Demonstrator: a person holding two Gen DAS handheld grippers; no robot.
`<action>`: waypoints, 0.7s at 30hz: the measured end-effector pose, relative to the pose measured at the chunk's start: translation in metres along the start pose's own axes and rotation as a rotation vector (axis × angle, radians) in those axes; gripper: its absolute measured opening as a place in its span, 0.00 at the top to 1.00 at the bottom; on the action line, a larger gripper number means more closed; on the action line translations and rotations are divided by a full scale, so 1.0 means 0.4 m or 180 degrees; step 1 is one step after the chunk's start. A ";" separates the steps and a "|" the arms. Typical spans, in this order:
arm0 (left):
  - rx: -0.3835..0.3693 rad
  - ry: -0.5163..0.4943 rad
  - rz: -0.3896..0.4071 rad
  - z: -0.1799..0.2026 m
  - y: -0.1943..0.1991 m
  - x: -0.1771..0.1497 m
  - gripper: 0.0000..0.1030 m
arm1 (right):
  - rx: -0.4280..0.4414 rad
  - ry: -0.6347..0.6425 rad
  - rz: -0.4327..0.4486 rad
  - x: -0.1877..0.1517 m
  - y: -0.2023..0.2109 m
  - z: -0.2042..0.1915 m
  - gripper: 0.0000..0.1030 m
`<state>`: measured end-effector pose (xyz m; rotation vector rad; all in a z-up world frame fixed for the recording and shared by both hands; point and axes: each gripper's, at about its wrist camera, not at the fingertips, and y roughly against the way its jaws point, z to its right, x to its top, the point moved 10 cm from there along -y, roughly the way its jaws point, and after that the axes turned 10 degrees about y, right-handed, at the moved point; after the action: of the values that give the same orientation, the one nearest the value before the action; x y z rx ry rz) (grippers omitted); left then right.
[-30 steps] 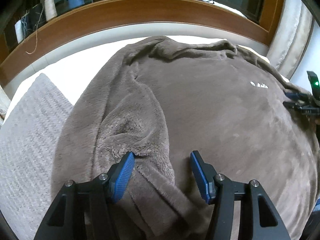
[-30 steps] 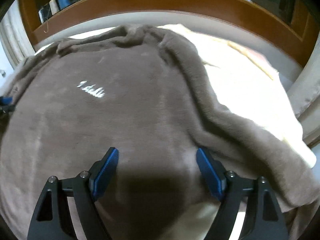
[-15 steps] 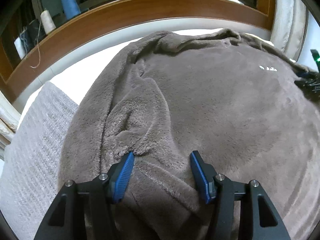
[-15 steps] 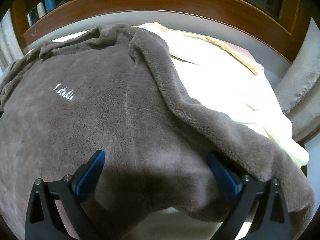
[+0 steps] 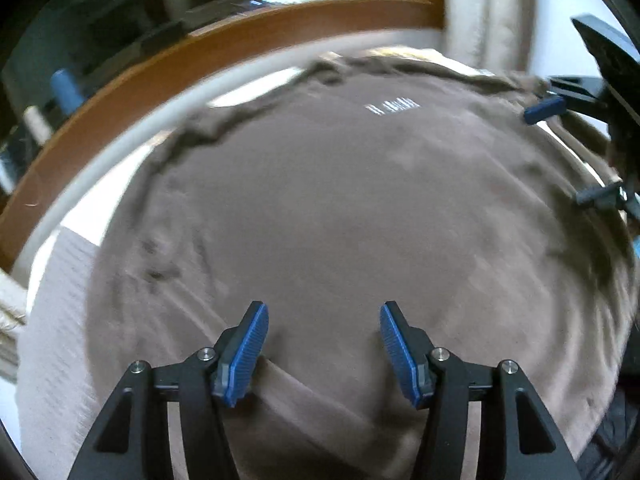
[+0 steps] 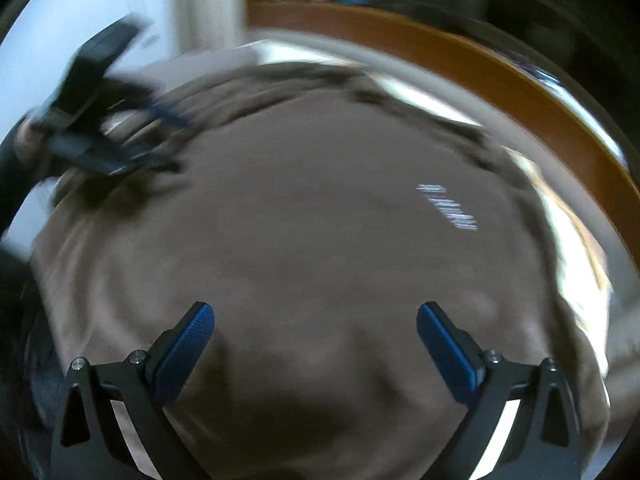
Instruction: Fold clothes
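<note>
A brown fleece top point(image 5: 340, 208) lies spread flat on the bed, with small white lettering point(image 5: 394, 106) on its chest. My left gripper point(image 5: 322, 344) hovers over its lower middle, open, with only flat fabric under the blue pads; a fold edge runs past the left pad. In the right wrist view the top point(image 6: 312, 220) fills the frame, its lettering point(image 6: 452, 208) off to the right. My right gripper point(image 6: 316, 344) stands wide open above it and grips nothing. Each gripper shows in the other's view: the right gripper point(image 5: 572, 152) at the garment's right edge, the left gripper point(image 6: 132, 140) blurred at upper left.
A curved wooden ledge point(image 5: 200, 52) with thread spools point(image 5: 66, 88) bounds the far side. A pale knitted blanket point(image 5: 56, 320) lies left of the top, a curtain point(image 5: 480, 12) hangs at the back right. A cream cloth point(image 6: 580, 248) lies beyond the top's right edge.
Both views have swung and blurred. The left gripper has slid right, off the bunched sleeve to the garment's middle. The right gripper has opened wider, rolled and shifted left.
</note>
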<state>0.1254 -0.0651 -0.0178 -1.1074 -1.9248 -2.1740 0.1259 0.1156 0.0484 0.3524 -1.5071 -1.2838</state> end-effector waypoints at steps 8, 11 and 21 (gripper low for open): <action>-0.0124 0.0172 -0.0085 -0.013 0.003 -0.127 0.41 | 0.0396 0.0228 -0.0355 -0.160 -0.051 -0.142 0.01; -0.0143 0.0251 0.0010 -0.030 0.021 -0.159 0.41 | 0.0342 0.0122 -0.0215 -0.196 -0.019 -0.133 0.01; 0.0149 0.0062 0.0207 0.001 0.076 -0.193 0.40 | 0.0065 -0.0053 -0.0251 -0.206 0.004 -0.103 0.01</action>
<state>0.1972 -0.1041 -0.0320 -1.1205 -1.8938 -2.0878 0.1925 0.1578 0.0006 0.4189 -1.5344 -1.3366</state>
